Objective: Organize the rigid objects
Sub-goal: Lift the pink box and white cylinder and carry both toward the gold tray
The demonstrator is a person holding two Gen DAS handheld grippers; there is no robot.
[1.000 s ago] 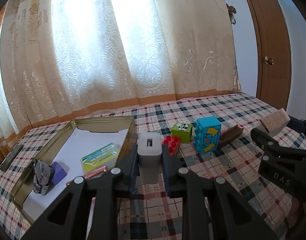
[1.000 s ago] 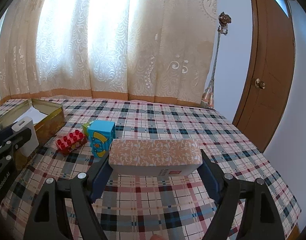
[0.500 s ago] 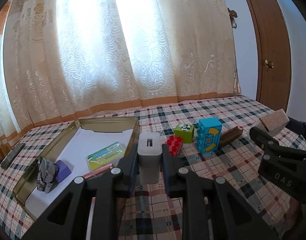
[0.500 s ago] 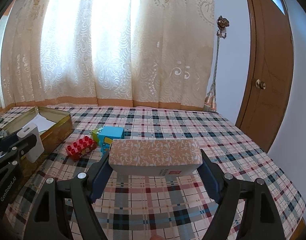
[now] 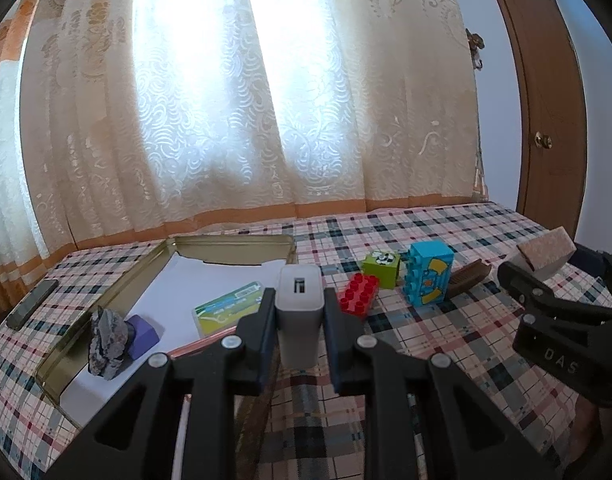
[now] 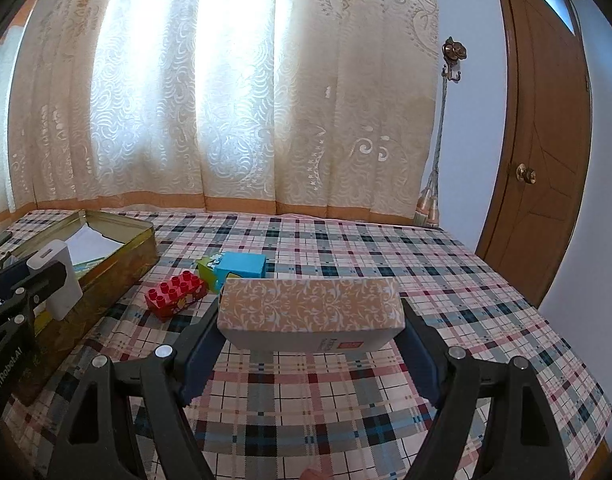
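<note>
Left wrist view: left gripper (image 5: 299, 320) fingers clamp a white charger (image 5: 298, 304) at the gold tin (image 5: 106, 300); right gripper (image 6: 311, 344) fingers clamp a patterned box (image 6: 311, 308). Stone, purple block, card lie inside; three toy bricks (image 5: 359, 293) and a brown item remain on the plaid surface. Tin's near corner is hidden.

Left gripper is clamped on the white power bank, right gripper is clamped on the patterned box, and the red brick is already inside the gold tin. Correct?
Not quite. The red brick lies on the plaid cloth outside the gold tin, beside the green block, as the left wrist view shows. The rest holds: the left gripper is clamped on the white power bank, the right gripper on the patterned box.
</note>
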